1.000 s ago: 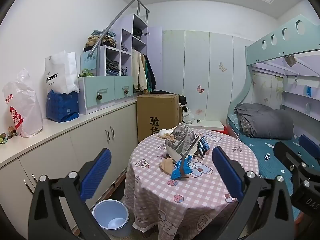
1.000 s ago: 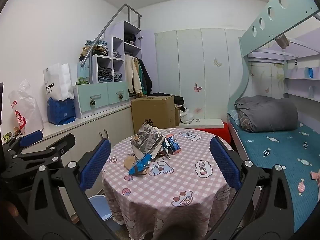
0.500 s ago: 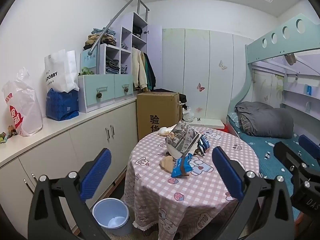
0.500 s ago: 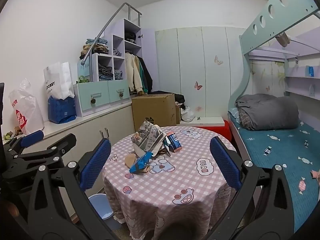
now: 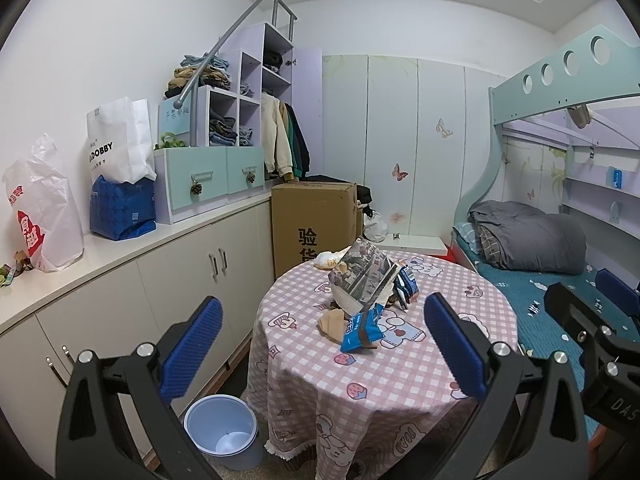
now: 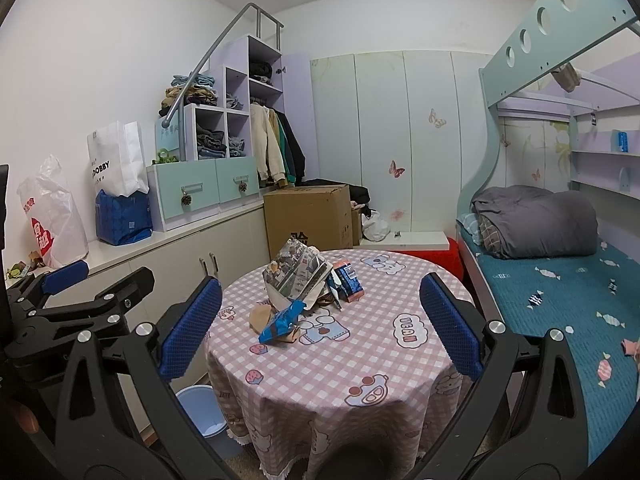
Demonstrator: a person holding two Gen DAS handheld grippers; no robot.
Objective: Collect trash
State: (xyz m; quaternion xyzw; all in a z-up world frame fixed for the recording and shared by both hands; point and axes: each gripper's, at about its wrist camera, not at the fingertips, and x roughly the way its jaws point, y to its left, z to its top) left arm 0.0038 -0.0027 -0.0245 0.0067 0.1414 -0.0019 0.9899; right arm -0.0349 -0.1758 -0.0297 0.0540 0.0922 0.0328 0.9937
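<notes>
I am seeing the blue bin point(image 5: 222, 434) on the floor left of the round table point(image 5: 400, 392), nearly empty, so collecting is barely starting. My left gripper point(image 5: 320, 344) and right gripper point(image 6: 318, 322) are both spread wide, holding nothing. The trash pile point(image 5: 362, 300) is sitting mid-table, with free cloth around it up to the near edge.

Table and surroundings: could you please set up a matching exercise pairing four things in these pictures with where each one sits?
Things:
1. blue wrapper
2. bin
3. grey blanket
4. white paper bag

Places:
A. on the counter by the wall
B. on the checked tablecloth
C. on the lower bunk
D. on the floor beside the table

Pairs: 1-B, 2-D, 3-C, 4-A
</notes>
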